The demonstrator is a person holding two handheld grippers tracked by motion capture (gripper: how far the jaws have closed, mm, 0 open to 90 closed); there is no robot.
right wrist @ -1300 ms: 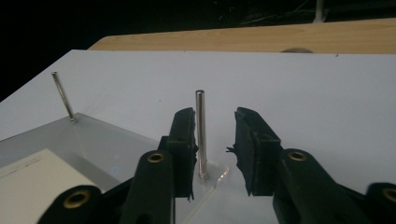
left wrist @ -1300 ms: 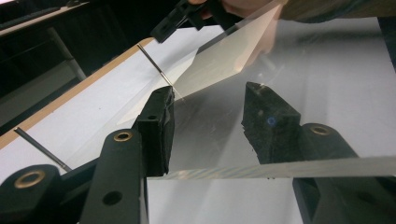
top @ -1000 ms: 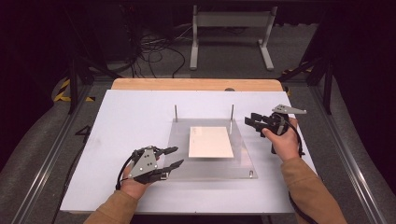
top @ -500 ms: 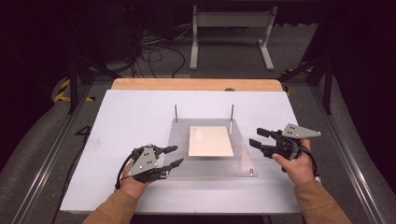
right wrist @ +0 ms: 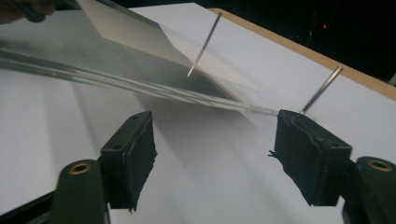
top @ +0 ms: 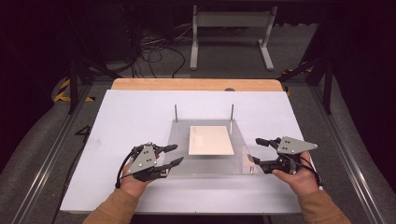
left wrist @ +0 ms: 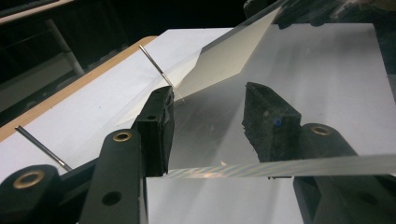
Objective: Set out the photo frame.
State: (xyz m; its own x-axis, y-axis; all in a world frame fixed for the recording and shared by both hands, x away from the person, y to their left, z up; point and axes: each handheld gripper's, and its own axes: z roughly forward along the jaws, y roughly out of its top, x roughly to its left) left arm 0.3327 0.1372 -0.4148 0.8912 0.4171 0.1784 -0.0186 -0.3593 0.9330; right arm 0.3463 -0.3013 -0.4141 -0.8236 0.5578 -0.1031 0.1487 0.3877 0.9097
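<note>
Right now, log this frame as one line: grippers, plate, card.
left gripper: open, at clear plate's near-left edge | right gripper: open, by its right edge | white card: flat on plate

A cream rectangular card is laid flat on a clear plate bearing two upright pins
</note>
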